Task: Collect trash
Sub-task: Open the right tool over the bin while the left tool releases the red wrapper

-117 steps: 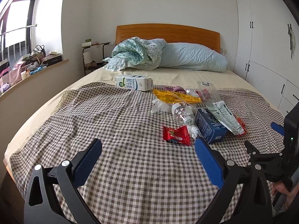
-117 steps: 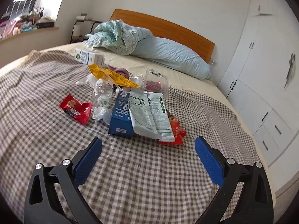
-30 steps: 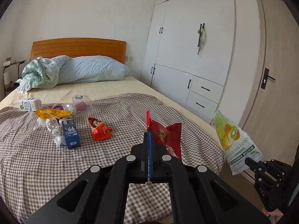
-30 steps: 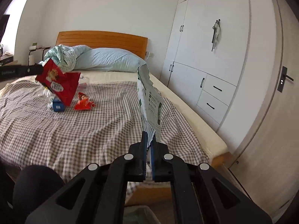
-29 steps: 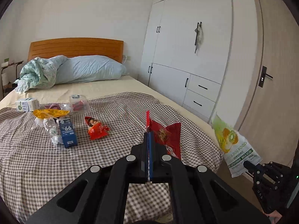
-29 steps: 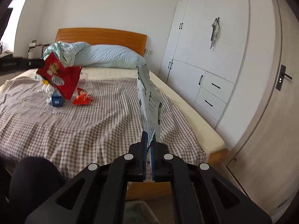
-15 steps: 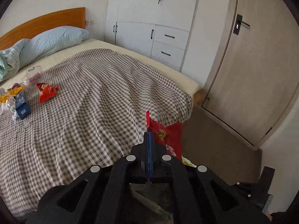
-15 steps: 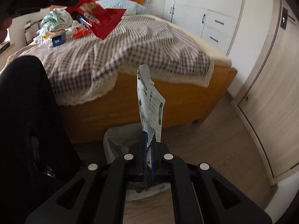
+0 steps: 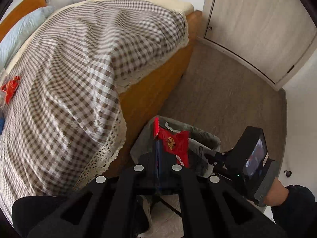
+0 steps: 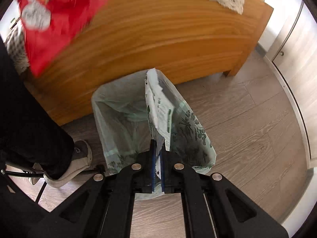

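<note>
My left gripper [image 9: 158, 148] is shut on a red snack wrapper [image 9: 175, 142] and holds it above the lined trash bin [image 9: 206, 138] by the bed's foot. The wrapper also shows blurred at the top left of the right wrist view [image 10: 51, 19]. My right gripper [image 10: 156, 154] is shut on a white and green food pouch [image 10: 160, 111], which hangs over the open mouth of the bin [image 10: 118, 115] with its pale green liner. The right gripper's body [image 9: 251, 158] shows beside the bin in the left wrist view.
The wooden bed frame [image 10: 158, 35] stands right behind the bin. The checked blanket [image 9: 69, 69] still bears a red wrapper [image 9: 10, 88] at the far left. My foot [image 10: 67, 164] stands left of the bin. A door [image 9: 257, 19] is at the right.
Both grippers have swung down from over the bed to over the trash bin on the floor, each still holding its piece of trash.
</note>
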A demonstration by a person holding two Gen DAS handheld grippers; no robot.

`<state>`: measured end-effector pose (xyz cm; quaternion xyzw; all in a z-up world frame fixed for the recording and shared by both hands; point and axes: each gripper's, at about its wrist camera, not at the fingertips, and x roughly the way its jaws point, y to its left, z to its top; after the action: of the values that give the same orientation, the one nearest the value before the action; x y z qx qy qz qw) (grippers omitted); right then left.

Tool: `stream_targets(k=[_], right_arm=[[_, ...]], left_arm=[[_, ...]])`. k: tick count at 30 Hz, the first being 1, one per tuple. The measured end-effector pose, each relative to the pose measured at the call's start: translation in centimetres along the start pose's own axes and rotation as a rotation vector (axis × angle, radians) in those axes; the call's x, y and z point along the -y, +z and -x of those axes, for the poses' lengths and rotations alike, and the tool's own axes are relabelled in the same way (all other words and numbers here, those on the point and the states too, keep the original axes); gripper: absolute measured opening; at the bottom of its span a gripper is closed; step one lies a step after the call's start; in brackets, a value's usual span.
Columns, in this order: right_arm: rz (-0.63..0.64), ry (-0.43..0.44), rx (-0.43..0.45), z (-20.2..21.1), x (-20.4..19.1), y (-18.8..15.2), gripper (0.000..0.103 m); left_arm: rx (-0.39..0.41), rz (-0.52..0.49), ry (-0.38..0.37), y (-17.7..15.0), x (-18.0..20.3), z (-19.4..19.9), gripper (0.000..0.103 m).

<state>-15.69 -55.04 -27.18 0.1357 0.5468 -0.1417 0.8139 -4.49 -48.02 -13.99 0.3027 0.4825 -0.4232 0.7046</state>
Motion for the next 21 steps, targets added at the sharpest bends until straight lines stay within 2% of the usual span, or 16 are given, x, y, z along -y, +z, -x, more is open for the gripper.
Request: stream_targets(k=[2, 4, 6, 7, 10, 14, 16, 18, 21], right_arm=[[-0.033, -0.019, -0.028, -0.7, 0.9, 0.2, 0.005], [-0.084, -0.032, -0.040, -1.2, 2.0, 0.5, 0.013], [-0.156, -0.018, -0.037, -1.1, 3.2, 0.5, 0.048], [-0.184, -0.006, -0.021, -0.8, 3.8, 0.4, 0.052], [-0.218, -0.006, -0.002, -0.2, 4.6, 0.1, 0.052], [-0.249, 0.007, -0.025, 0.0, 4.9, -0.5, 0.052], [-0.263, 0.019, -0.051, 0.0, 5.2, -0.7, 0.052], [-0.275, 0.036, -0.073, -0.3, 5.1, -0.8, 0.052], [-0.278, 0.052, -0.083, -0.3, 4.3, -1.2, 0.052]], left_arm=[[-0.036, -0.022, 0.010, 0.7, 0.3, -1.4, 0.000], [-0.070, -0.035, 0.012, 1.5, 0.7, -2.6, 0.000], [-0.108, -0.064, 0.020, 2.1, 1.1, -4.2, 0.000], [-0.125, -0.087, 0.032, 2.2, 1.4, -5.0, 0.000], [-0.188, -0.147, 0.066, 2.5, 2.4, -7.5, 0.000], [-0.309, -0.216, 0.015, 2.5, 3.2, -9.9, 0.000], [-0.259, -0.191, 0.067, 3.3, 2.4, -10.5, 0.000], [-0.282, -0.161, 0.087, 3.6, 2.0, -11.8, 0.000], [-0.292, -0.199, 0.134, 3.3, 2.0, -14.0, 0.000]])
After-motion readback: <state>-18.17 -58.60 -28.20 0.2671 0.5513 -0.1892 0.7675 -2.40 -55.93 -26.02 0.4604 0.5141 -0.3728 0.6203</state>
